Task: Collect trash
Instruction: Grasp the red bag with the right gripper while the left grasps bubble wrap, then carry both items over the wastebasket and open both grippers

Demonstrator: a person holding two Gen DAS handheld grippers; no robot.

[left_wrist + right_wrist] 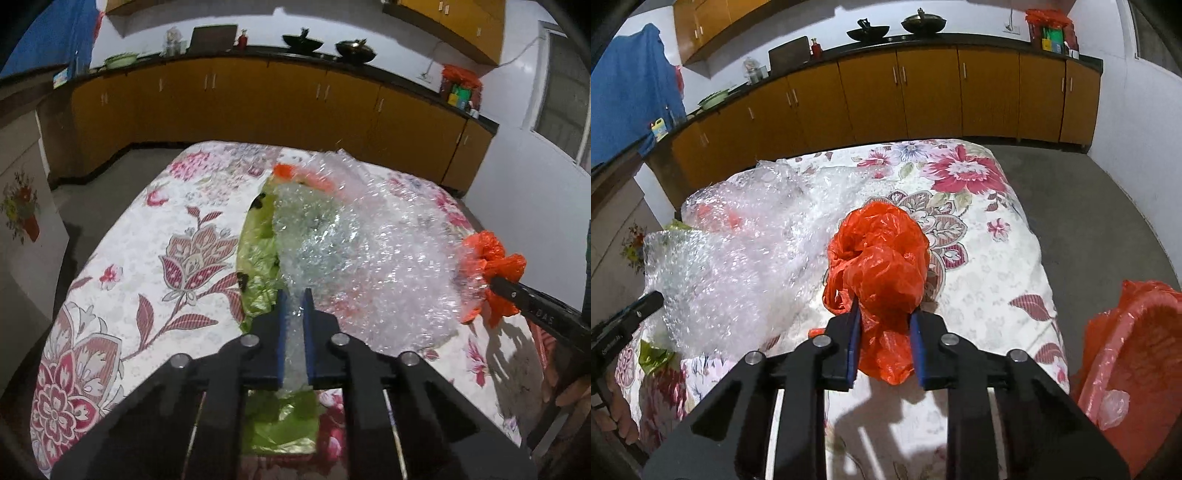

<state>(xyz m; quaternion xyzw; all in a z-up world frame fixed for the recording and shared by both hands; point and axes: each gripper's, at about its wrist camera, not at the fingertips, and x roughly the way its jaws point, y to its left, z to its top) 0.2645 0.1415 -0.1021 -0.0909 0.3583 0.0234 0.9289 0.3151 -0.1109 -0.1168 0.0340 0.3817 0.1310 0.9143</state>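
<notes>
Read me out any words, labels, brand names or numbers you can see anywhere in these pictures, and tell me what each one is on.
"DAS": partial pale lettering on the right gripper, seen from the left wrist; the rest is cut off.
Packets on the counter: print too small.
Yellow bottle: label blurred.

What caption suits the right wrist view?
Right gripper clamps a crumpled orange plastic bag above the floral bedspread, bubble wrap alongside.

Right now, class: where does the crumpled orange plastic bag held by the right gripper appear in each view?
Left wrist view: crumpled orange plastic bag at the far right edge, on the right gripper tip.
Right wrist view: centre, bag clamped in the right gripper.
Shared landmark: the bubble wrap on the floral tablecloth.
</notes>
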